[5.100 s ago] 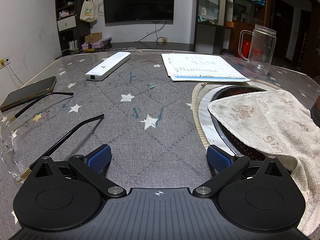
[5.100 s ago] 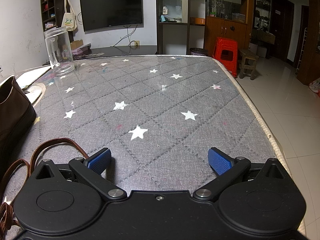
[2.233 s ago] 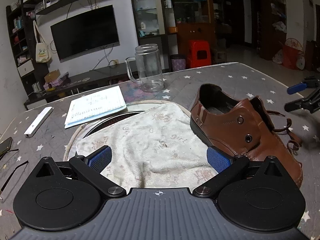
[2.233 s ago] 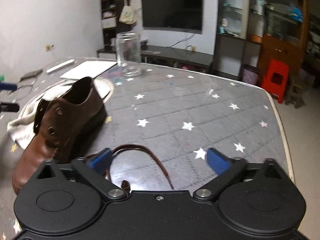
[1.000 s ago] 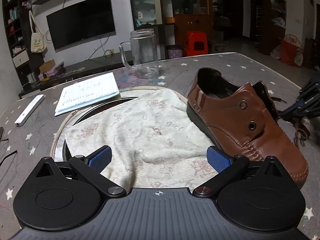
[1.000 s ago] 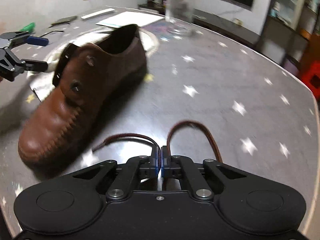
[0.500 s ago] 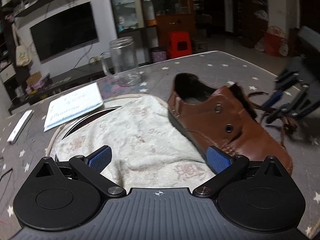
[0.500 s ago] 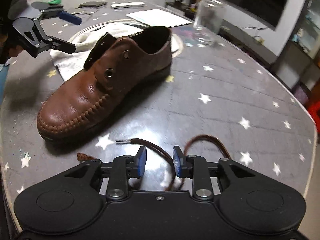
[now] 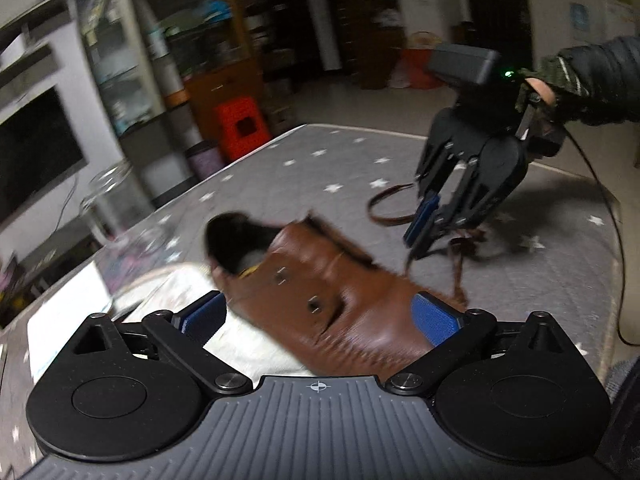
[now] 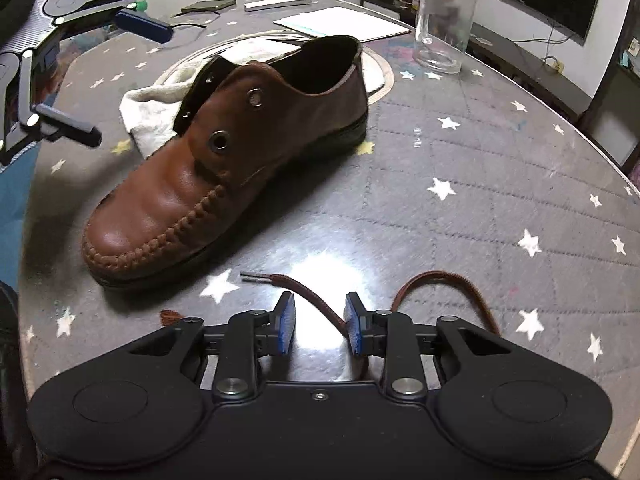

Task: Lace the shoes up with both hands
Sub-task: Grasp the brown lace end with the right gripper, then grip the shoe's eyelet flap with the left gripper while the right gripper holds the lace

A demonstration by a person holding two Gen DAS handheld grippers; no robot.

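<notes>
A brown leather shoe (image 10: 224, 160) stands unlaced on the star-patterned table, toe toward me in the right wrist view. Its brown lace (image 10: 316, 300) lies loose on the table in front of the toe. My right gripper (image 10: 320, 326) hovers low over the lace, its jaws closing with a narrow gap. The lace runs between the blue pads, close to the right one. My left gripper (image 10: 108, 76) hangs in the air left of the shoe, wide apart and closing slightly, with nothing between its fingers. The blurred left wrist view shows the shoe (image 9: 320, 300) and the right gripper (image 9: 428, 220).
A white towel (image 10: 160, 96) lies under the shoe's heel side on a round inset. Behind stand a glass jar (image 10: 444, 24), papers (image 10: 340, 20), a white remote (image 10: 278, 2) and a phone (image 10: 208, 5). A dark sleeve (image 9: 592, 80) holds the right gripper near the table's edge.
The right pads were shut a second ago, parted, and now stand slightly narrower around the lace. The left gripper has rolled and swung, so its view tilts toward the right gripper.
</notes>
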